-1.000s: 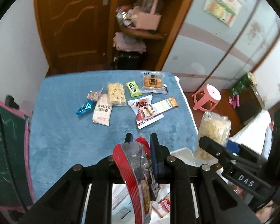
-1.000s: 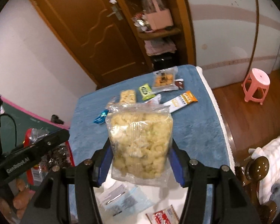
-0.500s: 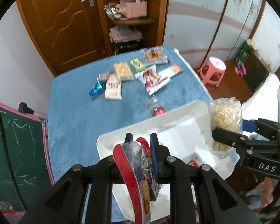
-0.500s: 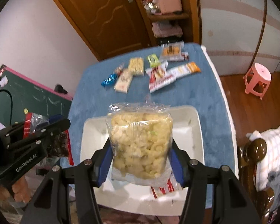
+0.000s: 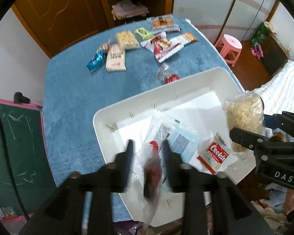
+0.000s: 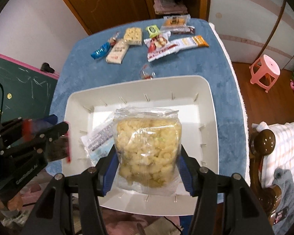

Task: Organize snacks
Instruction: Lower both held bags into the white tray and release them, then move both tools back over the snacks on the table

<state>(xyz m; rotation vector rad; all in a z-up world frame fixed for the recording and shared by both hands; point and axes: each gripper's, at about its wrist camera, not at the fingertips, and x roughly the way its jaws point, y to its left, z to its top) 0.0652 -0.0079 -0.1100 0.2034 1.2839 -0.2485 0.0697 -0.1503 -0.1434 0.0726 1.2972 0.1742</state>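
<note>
Two claws hold snack bags over a white bin on a blue worktop.

The left claw (image 5: 148, 148) has just been opening; a blurred red-edged bag (image 5: 151, 168) hangs between its parted jaws, and blur hides whether the pads touch it. The right claw (image 6: 147, 168) is clenched on a clear bag of pale puffs (image 6: 148, 152), its blue pads pressing both sides. The bin (image 6: 209, 105) lies directly below both claws, with a pale blue packet (image 5: 184, 139) and a cookie pack (image 5: 215, 154) in it, between the two claws. Just beyond the bin's far rim lies a small red-and-clear wrapper (image 6: 147, 73). Farther ahead of the claws, a row of snack packs (image 6: 158, 43) lies across the worktop (image 6: 221, 66).
</note>
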